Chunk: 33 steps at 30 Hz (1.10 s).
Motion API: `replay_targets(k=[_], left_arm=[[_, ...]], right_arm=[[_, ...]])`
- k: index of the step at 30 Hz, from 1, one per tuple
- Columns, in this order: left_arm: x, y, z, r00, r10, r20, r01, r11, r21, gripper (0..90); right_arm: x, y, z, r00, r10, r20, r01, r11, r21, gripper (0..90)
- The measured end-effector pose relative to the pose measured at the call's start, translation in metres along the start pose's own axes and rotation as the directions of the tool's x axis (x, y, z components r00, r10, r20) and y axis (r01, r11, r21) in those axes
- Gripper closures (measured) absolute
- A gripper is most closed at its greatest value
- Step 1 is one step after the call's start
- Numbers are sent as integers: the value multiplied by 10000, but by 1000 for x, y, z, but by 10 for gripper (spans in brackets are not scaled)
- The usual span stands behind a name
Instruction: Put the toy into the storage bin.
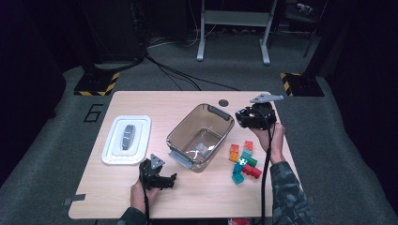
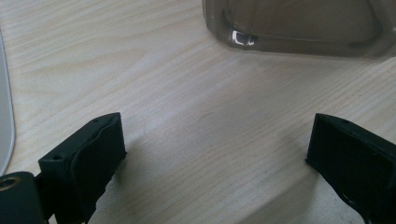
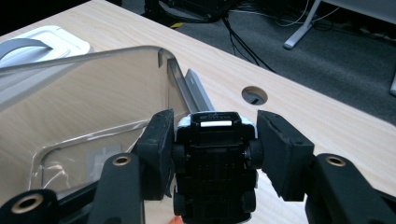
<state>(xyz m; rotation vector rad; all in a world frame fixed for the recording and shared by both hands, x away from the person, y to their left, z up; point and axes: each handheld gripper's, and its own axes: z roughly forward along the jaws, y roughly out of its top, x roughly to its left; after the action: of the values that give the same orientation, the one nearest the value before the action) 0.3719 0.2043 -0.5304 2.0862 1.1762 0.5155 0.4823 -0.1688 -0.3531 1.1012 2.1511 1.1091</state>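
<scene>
On the bench [image 1: 197,101] there is one clear smoky plastic bin [image 1: 180,132], one white plastic lid with a grey handle [image 1: 141,126], one small black toy car [image 3: 215,158], and a heap of about nine coloured building blocks [image 1: 244,161].

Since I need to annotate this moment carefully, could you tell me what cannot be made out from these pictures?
- Black toy car: right gripper view shows its underside between the right gripper's jaws; its top is turned away, its lower end cut by the frame.
- Same car in the high view: hidden by the gripper's body.
- Coloured blocks: high view, too small to count.
- Clear bin: left gripper view, cut off by the top edge.
- White lid: its grey handle is blurred.
</scene>
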Motion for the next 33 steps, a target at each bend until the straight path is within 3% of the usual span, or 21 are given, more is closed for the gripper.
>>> replay_targets(k=[10, 18, 25, 33], left_arm=[[0, 0, 0, 10000, -8, 1, 8, 10000, 2, 40], [0, 0, 0, 10000, -15, 0, 15, 10000, -3, 40], [0, 0, 0, 10000, -13, 4, 13, 10000, -1, 40], [0, 0, 0, 10000, -15, 0, 15, 10000, -7, 40]], right_arm=[[10, 25, 11, 9986, -388, -361, 377, 9988, -307, 479], [24, 29, 26, 9964, -354, -771, 344, 9993, -140, 479], [36, 28, 38, 9927, -657, -1015, 665, 9978, 43, 478], [40, 23, 50, 9894, -792, -1218, 834, 9961, 302, 478]])
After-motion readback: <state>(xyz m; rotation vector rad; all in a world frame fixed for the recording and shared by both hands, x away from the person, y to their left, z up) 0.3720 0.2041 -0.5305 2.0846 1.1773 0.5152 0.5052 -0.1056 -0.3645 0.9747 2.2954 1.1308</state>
